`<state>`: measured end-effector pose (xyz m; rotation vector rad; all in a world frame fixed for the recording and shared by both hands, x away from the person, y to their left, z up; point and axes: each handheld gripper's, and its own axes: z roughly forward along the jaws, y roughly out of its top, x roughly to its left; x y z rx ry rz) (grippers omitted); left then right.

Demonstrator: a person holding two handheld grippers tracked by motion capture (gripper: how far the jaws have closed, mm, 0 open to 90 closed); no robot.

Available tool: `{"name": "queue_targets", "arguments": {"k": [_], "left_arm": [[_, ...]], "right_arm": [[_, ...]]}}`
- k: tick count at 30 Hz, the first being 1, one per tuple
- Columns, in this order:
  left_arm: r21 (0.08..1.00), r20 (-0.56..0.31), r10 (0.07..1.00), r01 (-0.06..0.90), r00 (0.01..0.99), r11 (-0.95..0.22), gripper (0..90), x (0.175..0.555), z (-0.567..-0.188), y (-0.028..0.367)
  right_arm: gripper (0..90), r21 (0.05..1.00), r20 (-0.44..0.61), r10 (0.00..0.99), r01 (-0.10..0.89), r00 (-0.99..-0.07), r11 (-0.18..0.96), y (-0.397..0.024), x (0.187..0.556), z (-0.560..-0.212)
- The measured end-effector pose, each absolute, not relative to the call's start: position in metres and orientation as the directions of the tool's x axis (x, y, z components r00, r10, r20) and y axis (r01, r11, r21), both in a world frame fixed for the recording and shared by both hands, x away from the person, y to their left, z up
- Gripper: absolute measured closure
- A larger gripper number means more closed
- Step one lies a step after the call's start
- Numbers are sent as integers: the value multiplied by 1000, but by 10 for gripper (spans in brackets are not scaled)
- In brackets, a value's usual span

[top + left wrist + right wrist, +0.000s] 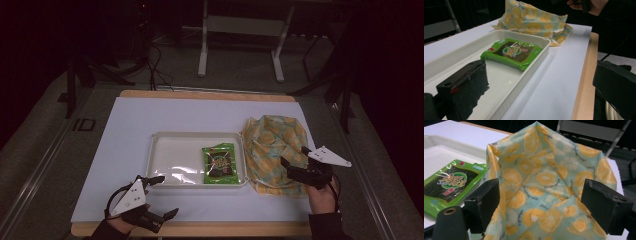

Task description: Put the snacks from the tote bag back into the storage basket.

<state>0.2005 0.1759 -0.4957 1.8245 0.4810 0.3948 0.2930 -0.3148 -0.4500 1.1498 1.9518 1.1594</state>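
Observation:
A white tray (160, 150) lies in the middle of the pale mat, and a green snack packet (219, 163) rests flat in its right half. To the tray's right sits a crumpled cloth bag printed with orange slices (272, 145). My left gripper (163, 196) hovers open near the table's front edge, just off the tray's near left corner. In the left gripper view the packet (512, 52) lies ahead in the tray (529, 75). My right gripper (293, 157) stands open over the bag's near side; its jaws straddle the fabric (541, 187) without closing on it.
The mat (130, 125) covers a wooden table whose front edge (225, 229) runs close to my hands. Metal stand legs (202, 50) and cables occupy the dark floor beyond the table. The tray's left half (172, 160) holds nothing.

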Motion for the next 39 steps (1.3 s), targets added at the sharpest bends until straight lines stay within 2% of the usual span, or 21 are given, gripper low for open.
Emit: {"name": "queue_targets", "arguments": {"k": [18, 29, 39], "left_arm": [[956, 32, 505, 122, 863, -268, 4, 199, -495, 176], [958, 33, 498, 115, 867, -263, 4, 198, -494, 175], [958, 35, 497, 112, 867, -263, 4, 199, -494, 175]], "right_arm": [[153, 896, -48, 897, 378, -440, 233, -329, 278, -461], [148, 912, 1, 909, 373, -416, 169, -337, 282, -466], [149, 920, -32, 911, 344, -412, 188, -337, 284, -467]]}}
